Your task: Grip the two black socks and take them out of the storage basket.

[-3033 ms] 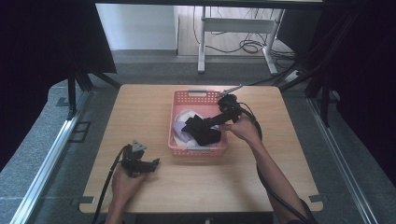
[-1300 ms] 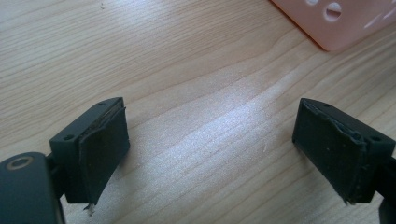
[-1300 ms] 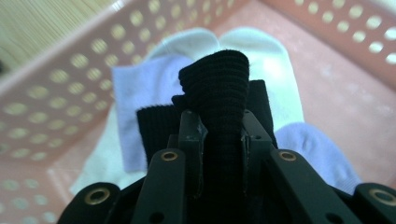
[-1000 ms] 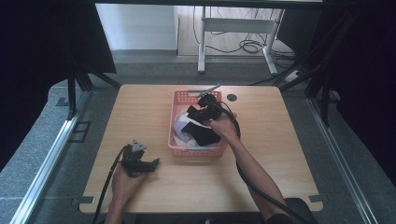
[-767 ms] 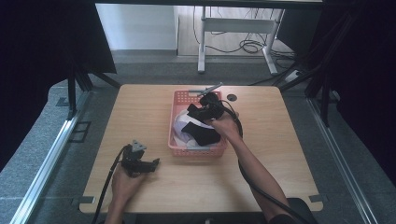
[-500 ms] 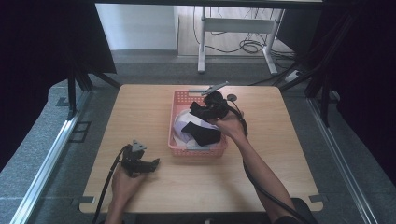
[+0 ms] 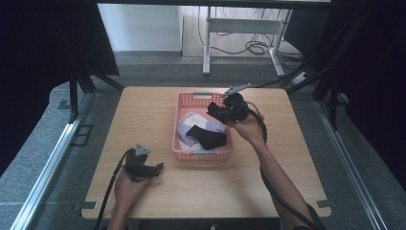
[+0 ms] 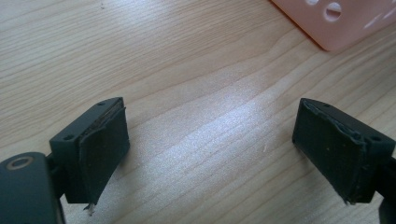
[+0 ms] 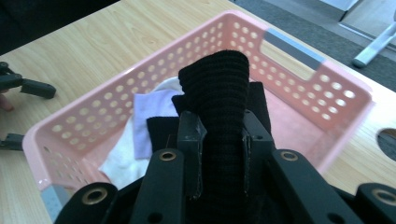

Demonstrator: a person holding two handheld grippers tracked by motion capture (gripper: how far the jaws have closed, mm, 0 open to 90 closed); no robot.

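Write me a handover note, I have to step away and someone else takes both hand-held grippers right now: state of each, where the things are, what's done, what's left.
Right hand-held gripper: shut on a black sock, held above the far right part of the pink basket.
Left hand-held gripper: open, holding nothing, low over the bare table near the front left, apart from the basket.
In the basket: another black piece on top of white and lilac cloth.
Done: one sock gripped and lifted out of the pile.
Left: likely carry it out of the basket and set it on the table, then deal with the rest.
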